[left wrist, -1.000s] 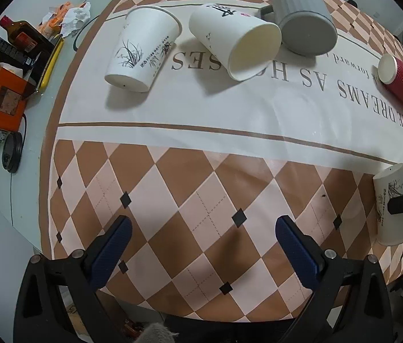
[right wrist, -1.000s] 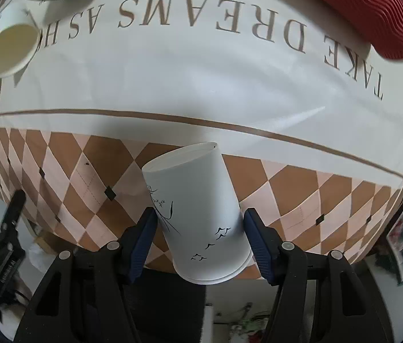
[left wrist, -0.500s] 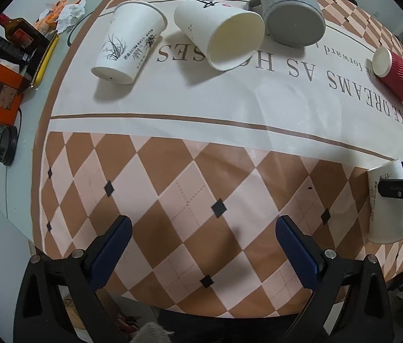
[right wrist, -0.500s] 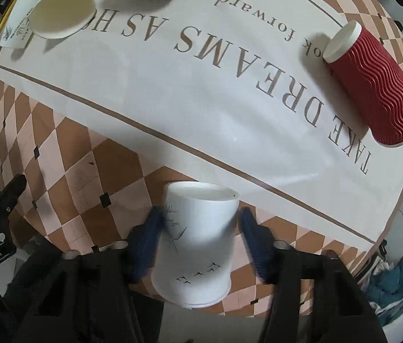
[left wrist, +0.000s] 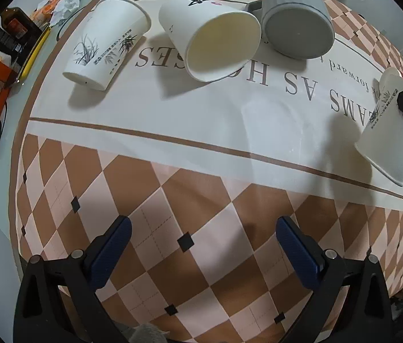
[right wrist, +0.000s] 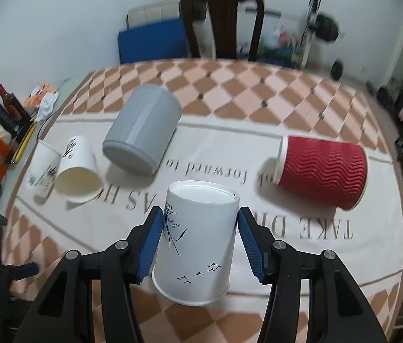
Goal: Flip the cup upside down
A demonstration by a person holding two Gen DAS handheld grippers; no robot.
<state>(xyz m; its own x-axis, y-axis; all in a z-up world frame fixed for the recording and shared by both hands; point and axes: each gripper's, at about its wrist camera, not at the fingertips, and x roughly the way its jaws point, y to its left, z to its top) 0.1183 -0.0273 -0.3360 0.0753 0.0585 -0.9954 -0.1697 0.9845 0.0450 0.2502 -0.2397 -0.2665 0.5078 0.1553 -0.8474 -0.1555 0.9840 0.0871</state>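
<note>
One white cup (right wrist: 197, 243) upside down in the right claw (right wrist: 200, 243).
R claw pads squeeze its sides, wide rim down, near the cloth of the counter (right wrist: 301, 211). L claw (left wrist: 201, 251) wide apart w/ nothing in it. Red cup (right wrist: 323, 168) & gray mug (right wrist: 142, 137) lie behind.

Home dining room: tablecloth (right wrist: 258, 100), chair (right wrist: 221, 23).

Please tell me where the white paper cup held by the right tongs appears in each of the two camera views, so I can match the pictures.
Left wrist view: the white paper cup sits at the far right edge, base up, with a black finger across it.
Right wrist view: the same cup is at the bottom center, base up, between the blue pads of the right tongs.
Shared landmark: the grey mug lying on its side.
</note>
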